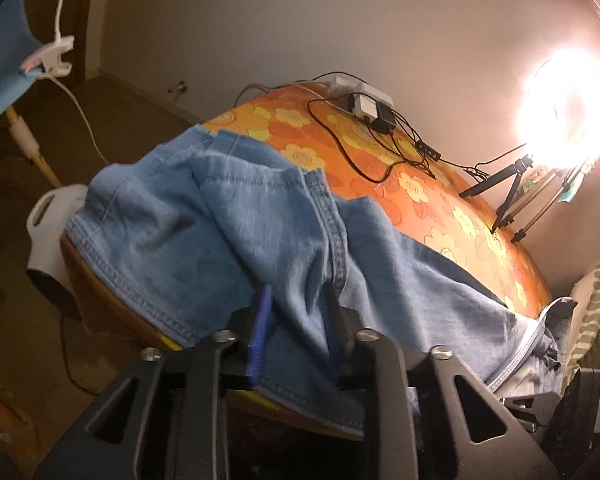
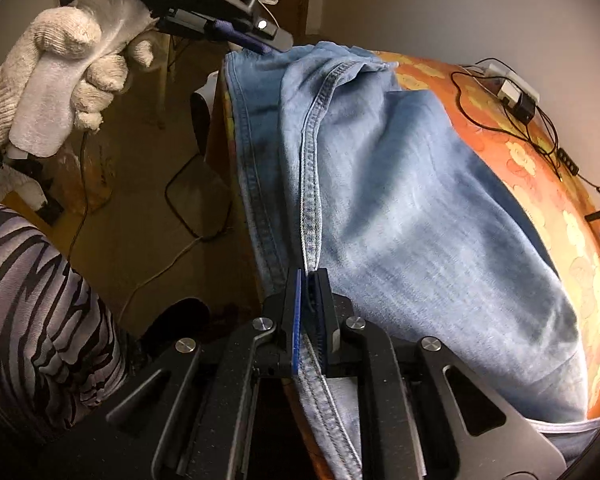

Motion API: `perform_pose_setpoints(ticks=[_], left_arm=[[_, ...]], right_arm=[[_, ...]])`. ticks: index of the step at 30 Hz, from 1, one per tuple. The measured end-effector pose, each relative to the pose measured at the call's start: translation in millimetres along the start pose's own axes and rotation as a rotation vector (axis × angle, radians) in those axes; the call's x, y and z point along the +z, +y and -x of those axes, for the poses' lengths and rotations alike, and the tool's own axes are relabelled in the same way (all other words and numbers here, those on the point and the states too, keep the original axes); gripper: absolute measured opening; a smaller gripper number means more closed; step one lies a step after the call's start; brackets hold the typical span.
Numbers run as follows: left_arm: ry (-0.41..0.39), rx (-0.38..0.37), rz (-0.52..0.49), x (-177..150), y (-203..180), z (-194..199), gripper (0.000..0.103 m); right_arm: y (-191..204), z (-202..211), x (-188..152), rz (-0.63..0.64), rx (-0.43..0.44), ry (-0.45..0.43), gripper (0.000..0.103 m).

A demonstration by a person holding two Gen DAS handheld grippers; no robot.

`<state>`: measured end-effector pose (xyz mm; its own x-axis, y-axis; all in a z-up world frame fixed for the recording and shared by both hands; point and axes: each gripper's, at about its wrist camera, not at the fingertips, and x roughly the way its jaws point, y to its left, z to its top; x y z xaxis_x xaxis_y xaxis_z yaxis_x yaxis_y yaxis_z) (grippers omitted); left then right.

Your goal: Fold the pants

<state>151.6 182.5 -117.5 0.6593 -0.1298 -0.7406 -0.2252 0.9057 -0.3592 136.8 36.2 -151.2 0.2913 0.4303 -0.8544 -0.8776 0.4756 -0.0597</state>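
Observation:
Light blue denim pants [image 1: 220, 220] lie doubled over on the orange flowered tablecloth [image 1: 420, 184], with a hem hanging over the near edge. My left gripper [image 1: 297, 288] stands partly open with a loose fold of denim between its fingers, which do not press on it. From the right wrist view it sits at the far hem corner [image 2: 268, 46], held by a gloved hand [image 2: 60, 72]. My right gripper [image 2: 310, 274] is shut on the stitched side seam of the pants [image 2: 420, 200] at the near table edge.
A white power strip with plugs and black cables [image 1: 364, 100] lies at the far end of the table. A bright ring light [image 1: 564, 112] on a tripod stands at the right. A white appliance [image 1: 48, 216] sits on the floor left of the table. A striped sleeve [image 2: 40, 300] fills the lower left.

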Motion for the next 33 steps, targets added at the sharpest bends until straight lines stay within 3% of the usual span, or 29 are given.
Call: perform_pose_setpoints(ticks=[3, 5, 10, 12, 16, 18, 21, 28, 30, 33], left_arm=[[0.01, 0.028, -0.062, 7.2, -19.3, -13.2, 0.042], [0.019, 0.054, -0.094, 9.2, -28.8, -23.4, 0.043], [0.061, 0.131, -0.152, 14.8, -49.4, -56.7, 0.044], [0.068, 0.199, -0.16, 17.4, -48.4, -69.6, 0.044], [0.054, 0.226, -0.126, 21.9, -34.6, -78.1, 0.043], [0.036, 0.208, -0.079, 22.2, -19.8, -75.3, 0.023], [0.018, 0.168, 0.002, 19.5, 4.6, -64.1, 0.011], [-0.087, 0.181, 0.169, 3.7, 66.2, -17.4, 0.008], [-0.061, 0.184, 0.214, -6.5, 85.6, -12.3, 0.008], [-0.036, 0.219, 0.203, -17.3, 95.2, -9.5, 0.012]], right_arm=[[1.3, 1.5, 1.1, -0.017, 0.018, -0.007, 0.026], [5.7, 7.0, 1.0, -0.023, 0.03, -0.017, 0.032], [7.0, 31.4, 0.0, -0.025, 0.058, -0.055, 0.032], [0.0, 40.8, 0.3, -0.038, 0.043, -0.073, 0.032], [-33.0, 54.7, 7.1, -0.11, 0.015, -0.108, 0.032], [-50.6, 60.0, 15.5, -0.134, -0.01, -0.126, 0.033], [-75.1, 61.4, 37.9, -0.169, -0.007, -0.142, 0.044], [-100.0, 38.4, 72.9, -0.175, -0.062, -0.145, 0.046], [-101.7, 35.8, 74.0, -0.19, -0.063, -0.147, 0.046], [-98.2, 33.9, 67.2, -0.193, -0.076, -0.137, 0.046]])
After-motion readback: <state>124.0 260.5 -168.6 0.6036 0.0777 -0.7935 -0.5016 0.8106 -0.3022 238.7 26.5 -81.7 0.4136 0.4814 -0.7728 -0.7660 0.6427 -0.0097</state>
